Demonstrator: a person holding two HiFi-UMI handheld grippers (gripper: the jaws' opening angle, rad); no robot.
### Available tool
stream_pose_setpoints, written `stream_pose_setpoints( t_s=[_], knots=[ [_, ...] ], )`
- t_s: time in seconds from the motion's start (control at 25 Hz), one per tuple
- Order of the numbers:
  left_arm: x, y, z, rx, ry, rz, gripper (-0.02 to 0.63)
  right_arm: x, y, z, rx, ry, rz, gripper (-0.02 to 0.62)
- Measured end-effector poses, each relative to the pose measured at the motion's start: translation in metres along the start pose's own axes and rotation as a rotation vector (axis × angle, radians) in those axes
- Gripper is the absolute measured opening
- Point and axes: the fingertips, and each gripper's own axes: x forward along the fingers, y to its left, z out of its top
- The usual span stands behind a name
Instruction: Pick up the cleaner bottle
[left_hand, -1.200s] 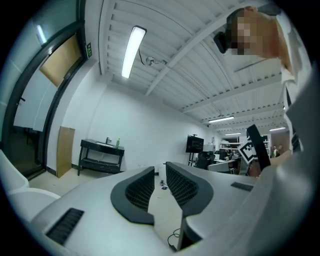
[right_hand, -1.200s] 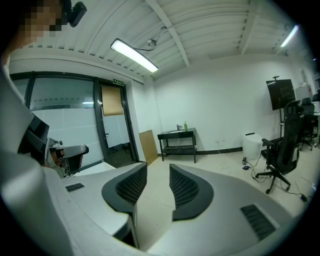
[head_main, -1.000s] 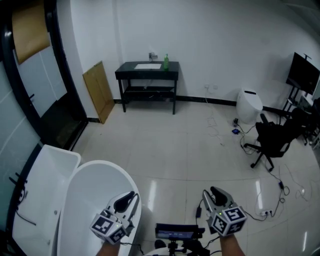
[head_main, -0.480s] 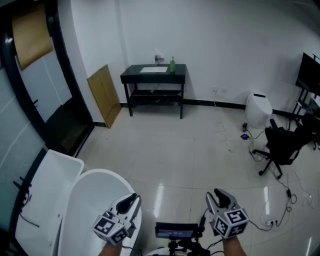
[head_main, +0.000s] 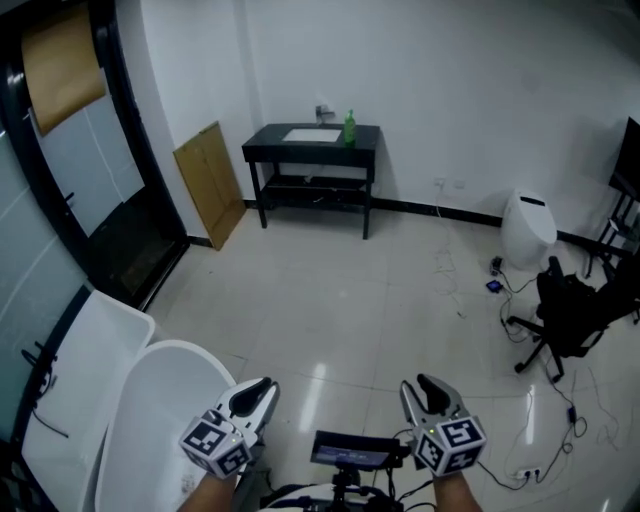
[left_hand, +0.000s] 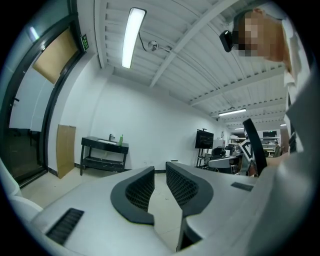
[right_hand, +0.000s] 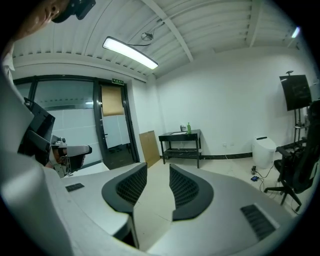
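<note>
Though it stands at the far end of the room, the bottle is in plain sight: green, upright, on the right end of the table top, close to the white wall. The gripper views show it there too, small and distant. Just left of it on the top are a tap and a white inset. The table is black, with a lower shelf, and stands against the wall.

A board leans on the wall to the table's left, apart from it. Right of the table, along the same wall, sits a white bin; nearer and further right is a black chair, with cables trailing over the floor between them. On the left side a glass door in a black frame runs toward the camera, and a white tub fills the near left corner.

The floor is pale glossy tile. A wide open stretch of it lies between the grippers and the table front; the tub bounds it on the left, the chair and cables on the right.

The left gripper hangs just beside the tub's rim, jaws released with a narrow gap and only floor seen between them. The right gripper is level with it over bare tile, jaws likewise parted and empty. A black device sits low between the two hands
</note>
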Motion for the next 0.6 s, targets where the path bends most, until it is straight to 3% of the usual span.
stream_pose_setpoints(
  t_s=[0.32,0.6],
  knots=[
    [0.04,0.022,0.001,-0.025,0.021,0.018,0.057,0.04,-0.031,0.014,0.017,0.007,0.001,0.132],
    [0.09,0.078,0.0,-0.018,0.04,-0.016,0.057,0.107,-0.045,0.035,0.015,0.007,-0.028,0.133]
  ],
)
